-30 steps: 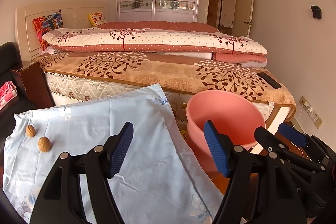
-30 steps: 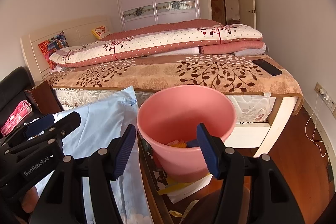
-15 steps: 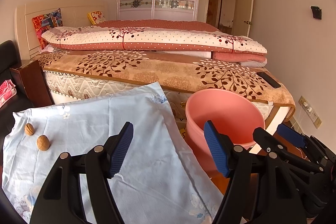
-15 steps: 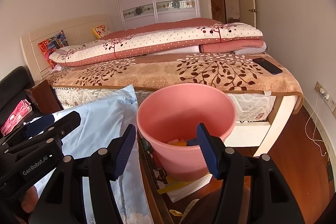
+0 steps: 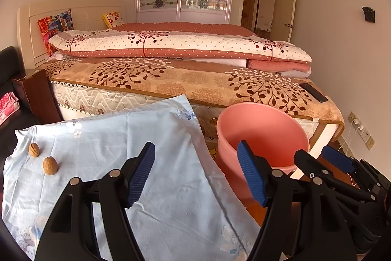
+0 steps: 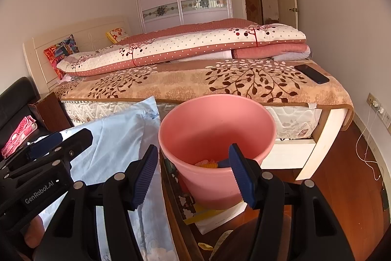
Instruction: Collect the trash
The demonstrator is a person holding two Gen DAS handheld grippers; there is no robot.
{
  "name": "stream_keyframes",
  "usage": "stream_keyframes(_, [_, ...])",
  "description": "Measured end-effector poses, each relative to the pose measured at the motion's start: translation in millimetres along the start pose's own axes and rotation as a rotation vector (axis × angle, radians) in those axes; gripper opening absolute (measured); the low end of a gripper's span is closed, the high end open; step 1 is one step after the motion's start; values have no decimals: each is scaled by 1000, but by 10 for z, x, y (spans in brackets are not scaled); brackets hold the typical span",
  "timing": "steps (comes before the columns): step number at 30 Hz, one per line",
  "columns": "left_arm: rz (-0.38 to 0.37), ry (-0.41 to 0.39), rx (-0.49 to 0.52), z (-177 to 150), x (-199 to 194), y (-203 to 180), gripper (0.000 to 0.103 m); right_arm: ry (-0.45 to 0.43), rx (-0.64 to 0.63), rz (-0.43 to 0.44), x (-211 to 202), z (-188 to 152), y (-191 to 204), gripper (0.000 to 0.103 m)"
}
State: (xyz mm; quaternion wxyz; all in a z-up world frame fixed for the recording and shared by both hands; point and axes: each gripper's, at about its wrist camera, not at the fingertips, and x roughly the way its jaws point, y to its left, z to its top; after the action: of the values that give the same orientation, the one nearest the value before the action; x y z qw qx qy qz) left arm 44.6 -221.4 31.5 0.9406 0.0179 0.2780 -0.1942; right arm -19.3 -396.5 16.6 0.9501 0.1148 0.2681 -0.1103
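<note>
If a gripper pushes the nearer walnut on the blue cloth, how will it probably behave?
The nearer walnut is rounded, so it would likely roll away. Its hard, bumpy shell probably slips between pads unless centred. The loose blue cloth may wrinkle under it.

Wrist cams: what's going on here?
A person holds two grippers over a blue cloth, collecting trash into a pink bucket. The left gripper and the right gripper are both open and empty. Two walnuts lie on the cloth's far left, untouched. The bucket already holds some scraps.
</note>
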Motion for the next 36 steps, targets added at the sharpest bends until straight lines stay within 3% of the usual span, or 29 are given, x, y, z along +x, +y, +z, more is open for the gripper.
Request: stream_keyframes(36, [17,15,-13,-1,11,82,70,14,-18,9,40,-27,78,60])
